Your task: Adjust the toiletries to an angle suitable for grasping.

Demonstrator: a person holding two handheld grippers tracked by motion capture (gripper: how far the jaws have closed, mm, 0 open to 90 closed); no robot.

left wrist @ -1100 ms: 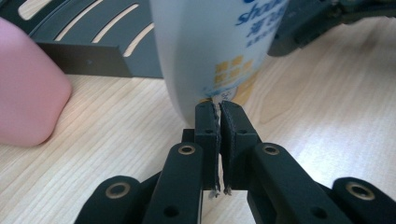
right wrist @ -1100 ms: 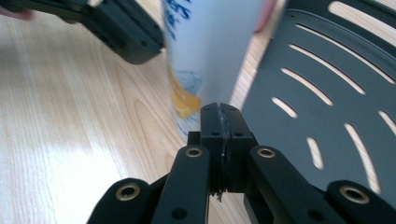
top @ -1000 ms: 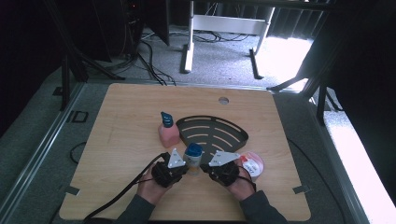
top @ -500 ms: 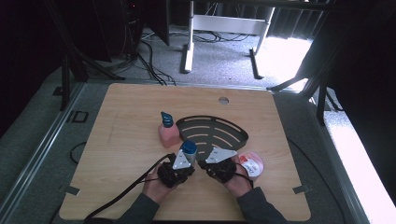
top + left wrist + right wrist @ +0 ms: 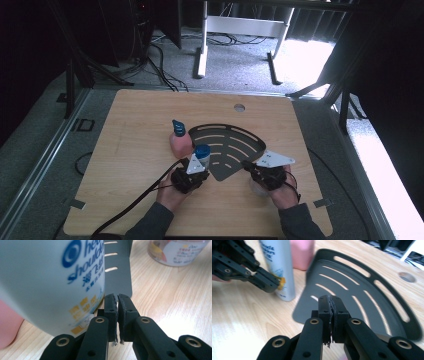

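Observation:
A white shampoo bottle with a blue cap stands upright at the near-left corner of a black slotted fan-shaped tray. My left gripper is shut with nothing between its jaws, and its tip rests against the bottle's lower side. My right gripper is shut and empty too, hovering just over the tray's near edge. From there I see the left gripper beside the white bottle.
A pink bottle with a blue cap stands just left of the white one and the tray. A clear labelled jar sits on the wood to the tray's right, by the right hand. A round hole marks the table's far side.
The right gripper has swung to the right and lifted away from the white bottle, covering the jar in the high view. The left gripper has barely shifted beside the bottle.

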